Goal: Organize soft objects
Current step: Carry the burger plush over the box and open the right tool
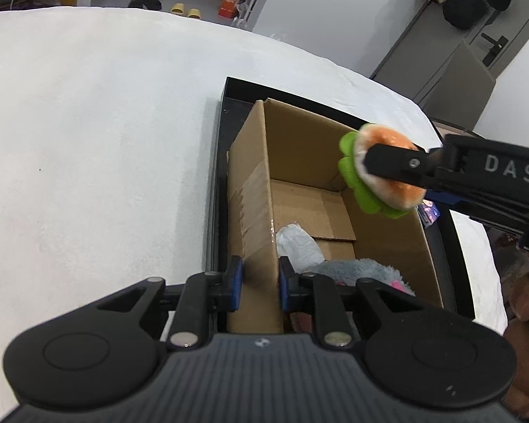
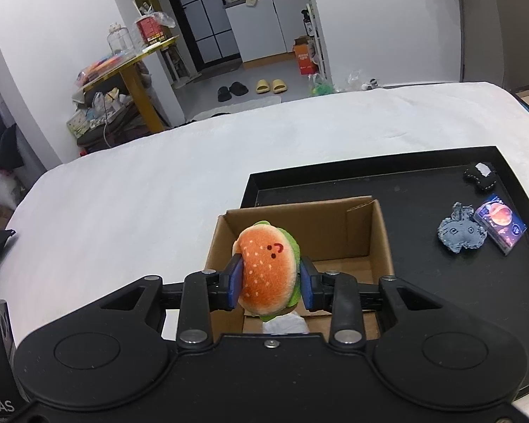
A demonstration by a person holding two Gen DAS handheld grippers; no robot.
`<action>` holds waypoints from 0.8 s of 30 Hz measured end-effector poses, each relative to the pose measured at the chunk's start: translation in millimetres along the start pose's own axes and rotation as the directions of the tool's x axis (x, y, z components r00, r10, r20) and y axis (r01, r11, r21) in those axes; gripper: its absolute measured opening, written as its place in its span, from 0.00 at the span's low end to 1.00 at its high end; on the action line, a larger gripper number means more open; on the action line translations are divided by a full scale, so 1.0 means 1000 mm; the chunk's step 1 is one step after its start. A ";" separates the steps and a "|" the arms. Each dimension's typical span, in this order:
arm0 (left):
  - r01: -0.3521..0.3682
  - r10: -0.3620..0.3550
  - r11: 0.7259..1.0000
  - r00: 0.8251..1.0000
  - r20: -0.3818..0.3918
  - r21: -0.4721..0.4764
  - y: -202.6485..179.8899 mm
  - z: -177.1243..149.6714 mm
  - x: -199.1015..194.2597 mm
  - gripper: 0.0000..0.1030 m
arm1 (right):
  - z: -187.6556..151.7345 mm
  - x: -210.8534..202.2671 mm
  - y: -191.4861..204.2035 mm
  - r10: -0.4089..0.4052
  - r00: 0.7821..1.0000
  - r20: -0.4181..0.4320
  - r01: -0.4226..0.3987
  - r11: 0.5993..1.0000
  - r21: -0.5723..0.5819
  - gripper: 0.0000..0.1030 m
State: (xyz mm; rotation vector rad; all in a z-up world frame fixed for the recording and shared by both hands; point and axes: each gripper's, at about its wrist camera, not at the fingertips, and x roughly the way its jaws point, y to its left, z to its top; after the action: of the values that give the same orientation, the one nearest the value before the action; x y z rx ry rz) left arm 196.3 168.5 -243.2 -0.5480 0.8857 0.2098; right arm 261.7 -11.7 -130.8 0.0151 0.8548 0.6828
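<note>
Nearest the lens, left gripper (image 1: 260, 283) is pinching the near wall of the cardboard box (image 1: 254, 190), its blue pads pressing either face of the panel and steadying the box on the black tray (image 2: 423, 176). Right gripper (image 2: 271, 282) is clamping a plush hamburger (image 2: 268, 268) across its bun, angling downward and hanging over the open box; the toy is looking light, soft and squashy, best taken across its thick middle. Grey plush (image 1: 356, 271) and white cloth (image 1: 296, 243) are already lying inside the box.
</note>
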 end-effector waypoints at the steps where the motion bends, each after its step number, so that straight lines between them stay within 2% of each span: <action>1: 0.004 -0.004 1.000 1.000 -0.001 0.001 0.000 0.001 0.000 0.19 | 0.000 0.001 0.002 0.000 1.000 -0.002 0.000 1.000 -0.003 0.32; 10: 0.026 -0.026 1.000 1.000 0.003 -0.017 0.006 0.000 0.003 0.19 | -0.001 0.008 0.012 -0.009 1.000 -0.016 0.008 1.000 -0.023 0.34; 12: 0.029 -0.029 0.999 1.000 0.003 -0.022 0.006 0.000 0.002 0.19 | -0.001 0.009 0.012 -0.005 1.000 -0.016 0.004 1.000 -0.018 0.38; 13: 0.031 -0.031 0.999 1.000 0.004 -0.025 0.007 0.000 0.002 0.19 | 0.000 0.009 0.013 0.000 1.000 -0.009 -0.001 1.000 -0.017 0.45; 14: 0.032 -0.032 0.999 0.999 0.004 -0.029 0.007 0.000 0.002 0.19 | 0.001 0.008 0.013 0.003 1.000 -0.005 -0.003 1.000 -0.015 0.56; 15: 0.033 -0.033 0.999 0.999 0.005 -0.033 0.008 0.000 0.002 0.19 | 0.002 0.008 0.012 0.003 1.000 0.001 -0.003 1.000 -0.014 0.59; 22: 0.036 -0.035 0.998 0.999 0.009 -0.046 0.010 -0.002 0.001 0.19 | 0.001 0.004 0.000 -0.032 0.999 -0.003 0.032 0.999 0.002 0.62; 24: 0.029 -0.029 0.999 1.000 0.011 -0.045 0.008 -0.002 0.001 0.19 | -0.001 0.001 -0.004 -0.052 0.999 -0.005 0.052 0.999 0.000 0.68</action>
State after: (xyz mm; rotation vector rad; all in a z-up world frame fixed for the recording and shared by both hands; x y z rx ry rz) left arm 192.3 174.2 -247.7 -0.6012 0.8645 0.2064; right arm 263.2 -14.6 -133.0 -0.0091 0.8567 0.6341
